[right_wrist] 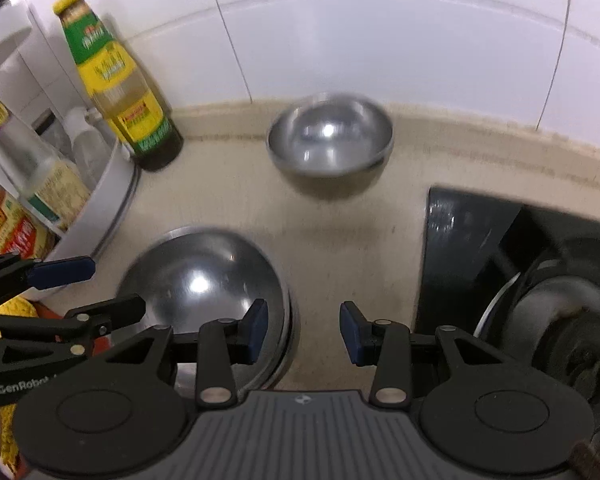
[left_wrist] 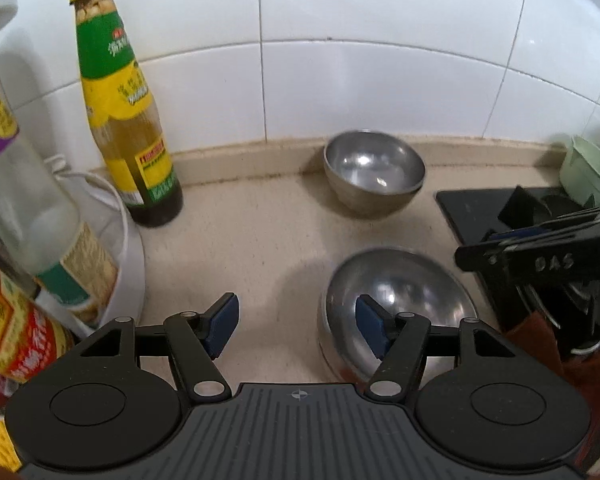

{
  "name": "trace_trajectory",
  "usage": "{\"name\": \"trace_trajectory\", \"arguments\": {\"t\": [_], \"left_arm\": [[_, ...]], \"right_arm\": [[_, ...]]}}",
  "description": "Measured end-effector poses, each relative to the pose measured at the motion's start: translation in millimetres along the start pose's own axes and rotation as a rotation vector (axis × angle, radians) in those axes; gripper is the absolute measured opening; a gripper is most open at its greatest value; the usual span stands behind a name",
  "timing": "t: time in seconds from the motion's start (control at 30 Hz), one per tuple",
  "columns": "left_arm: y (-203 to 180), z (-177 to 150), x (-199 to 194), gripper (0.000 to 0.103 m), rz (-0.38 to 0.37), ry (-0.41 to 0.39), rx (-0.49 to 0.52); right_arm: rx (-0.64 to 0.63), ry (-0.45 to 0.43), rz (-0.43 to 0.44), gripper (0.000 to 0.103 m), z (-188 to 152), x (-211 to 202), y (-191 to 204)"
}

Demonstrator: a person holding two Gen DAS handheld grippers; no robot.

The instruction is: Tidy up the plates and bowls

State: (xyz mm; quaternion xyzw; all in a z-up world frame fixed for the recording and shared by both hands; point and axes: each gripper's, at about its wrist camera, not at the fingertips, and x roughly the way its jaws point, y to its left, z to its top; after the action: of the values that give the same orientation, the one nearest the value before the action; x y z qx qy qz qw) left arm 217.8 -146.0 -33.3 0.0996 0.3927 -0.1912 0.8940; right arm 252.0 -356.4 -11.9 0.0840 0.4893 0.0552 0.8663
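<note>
Countertop scene, near to far. The left gripper (left_wrist: 296,328) hangs with its jaws apart and nothing between them, its right pad over the rim of the near steel bowl (left_wrist: 396,300). The right gripper (right_wrist: 303,332), jaws narrowly parted and empty, hovers over bare counter (right_wrist: 340,240) just beside that bowl. Farther back, a smaller steel bowl (left_wrist: 374,172) stands upright near the tiled wall (left_wrist: 380,60); a sauce bottle (left_wrist: 120,100) stands at left.

"GenRobot" is showing in white letters, cut off at the end, on the black body of the left gripper (right_wrist: 80,292) at nine o'clock in the right wrist view. Raised letters reading "DAS" are sitting on the right gripper (left_wrist: 548,264) at three o'clock in the left wrist view. The bottle (left_wrist: 120,112) label's print is staying unreadable.
</note>
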Motion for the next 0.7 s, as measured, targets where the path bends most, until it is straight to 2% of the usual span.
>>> {"name": "trace_trajectory", "arguments": {"t": [0.13,0.3,0.57,0.7], "left_arm": [[4.9,21.7,3.4,0.072,-0.037,0.004,-0.029],[1.1,52.0,13.2,0.072,-0.007,-0.018,-0.007],[-3.5,96.7,57.4,0.075,-0.020,0.011,-0.022],[-8.3,109.7,87.5,0.075,-0.032,0.046,-0.034]], "right_arm": [[0.037,-0.025,0.000,0.036,17.3,-7.5,-11.4],[0.086,-0.035,-0.004,0.037,40.8,-2.6,-27.0],[0.121,-0.041,-0.023,0.039,78.1,22.8,-44.2],[0.194,-0.022,-0.006,0.040,93.9,47.7,-60.4]]}}
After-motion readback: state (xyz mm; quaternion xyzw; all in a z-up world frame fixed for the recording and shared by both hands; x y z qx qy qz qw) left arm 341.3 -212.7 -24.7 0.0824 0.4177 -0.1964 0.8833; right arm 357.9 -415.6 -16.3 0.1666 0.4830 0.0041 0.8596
